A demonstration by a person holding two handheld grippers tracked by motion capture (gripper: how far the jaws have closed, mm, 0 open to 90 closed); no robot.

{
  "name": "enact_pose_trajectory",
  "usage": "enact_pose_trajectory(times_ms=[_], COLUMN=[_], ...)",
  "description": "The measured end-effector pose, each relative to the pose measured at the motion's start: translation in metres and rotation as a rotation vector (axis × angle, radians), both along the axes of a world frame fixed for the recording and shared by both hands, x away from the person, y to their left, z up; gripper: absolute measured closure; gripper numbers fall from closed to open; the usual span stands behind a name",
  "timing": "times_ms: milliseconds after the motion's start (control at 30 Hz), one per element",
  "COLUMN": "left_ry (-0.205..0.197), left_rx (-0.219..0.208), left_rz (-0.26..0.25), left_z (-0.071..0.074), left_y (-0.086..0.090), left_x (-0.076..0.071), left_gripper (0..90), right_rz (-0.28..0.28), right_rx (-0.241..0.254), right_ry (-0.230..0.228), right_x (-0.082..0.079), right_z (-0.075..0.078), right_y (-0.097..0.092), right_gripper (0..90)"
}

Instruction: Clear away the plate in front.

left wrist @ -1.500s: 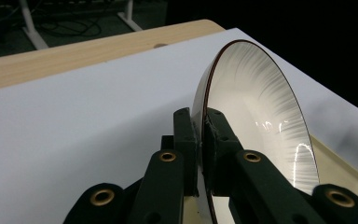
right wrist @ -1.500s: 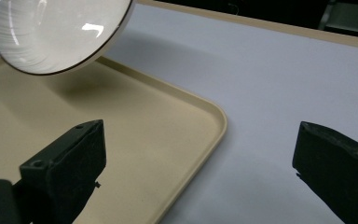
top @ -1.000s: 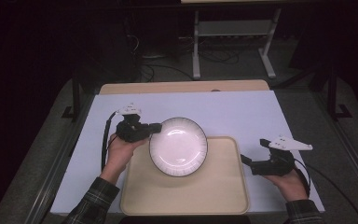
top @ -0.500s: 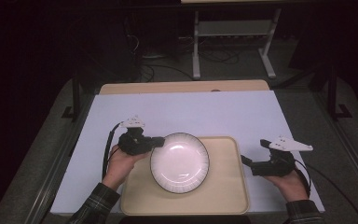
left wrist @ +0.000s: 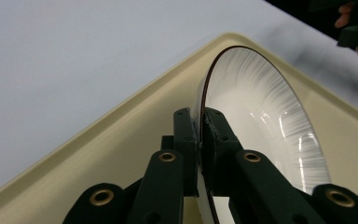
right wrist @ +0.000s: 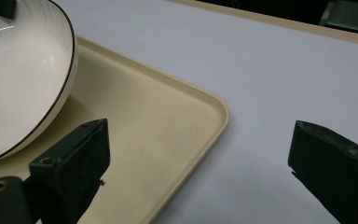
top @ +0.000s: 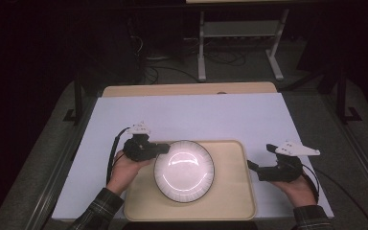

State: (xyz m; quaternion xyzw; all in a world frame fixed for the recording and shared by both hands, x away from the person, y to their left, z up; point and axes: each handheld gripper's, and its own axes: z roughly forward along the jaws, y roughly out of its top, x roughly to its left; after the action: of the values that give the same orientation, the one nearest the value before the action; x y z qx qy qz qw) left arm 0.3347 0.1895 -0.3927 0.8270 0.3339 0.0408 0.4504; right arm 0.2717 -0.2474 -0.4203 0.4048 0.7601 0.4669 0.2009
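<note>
**Plate brought down onto the tray**

Since the earlier frames, the white plate point(top: 184, 171) had travelled from the far edge of the tray toward the near side and dropped lower, carried by the left gripper point(top: 159, 149). It now sat over the middle of the beige tray point(top: 235, 191), apparently resting on it or just above; the gripper views showed it tilted, so full contact could not be confirmed.

The left gripper was clamped narrowly on the plate's left rim point(left wrist: 200, 122), one jaw above and one below the dark-lined edge. That pinch at the rim probably served to let the plate be lowered flat without a jaw being trapped beneath it.

The right gripper point(top: 254, 165) waited just right of the tray, jaws spread wide and holding nothing, one pad point(right wrist: 72, 158) over the tray's right edge and the other over the white table cover point(top: 196, 115). Placed so, it seemed ready to steady the tray.

Nothing else lay on the cover; a metal stand point(top: 239, 43) stood well beyond the table, clear of the work.
</note>
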Motion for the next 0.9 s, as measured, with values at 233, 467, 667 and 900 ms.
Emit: enact_pose_trajectory(times_ms=[233, 467, 667, 900], left_ry=[-0.021, 0.013, 0.038, 0.062], left_rx=[0.046, 0.028, 0.034, 0.088], left_rz=[0.004, 0.007, 0.01, 0.01], left_z=[-0.004, -0.01, -0.018, -0.029], left_y=[-0.002, 0.0, 0.003, 0.002], left_x=[0.002, 0.008, 0.014, 0.018], left_gripper=[85.9, 86.0, 85.9, 84.9], right_rz=[0.0, -0.002, -0.001, 0.0], right_rx=[-0.002, -0.002, -0.004, -0.005], right_ry=[0.003, 0.003, 0.003, 0.003], right_x=[0.0, 0.0, 0.001, 0.001], right_z=[0.0, -0.001, -0.001, -0.001], right_y=[0.0, 0.0, 0.001, 0.001], right_gripper=[5.3, 5.5, 5.7, 5.8])
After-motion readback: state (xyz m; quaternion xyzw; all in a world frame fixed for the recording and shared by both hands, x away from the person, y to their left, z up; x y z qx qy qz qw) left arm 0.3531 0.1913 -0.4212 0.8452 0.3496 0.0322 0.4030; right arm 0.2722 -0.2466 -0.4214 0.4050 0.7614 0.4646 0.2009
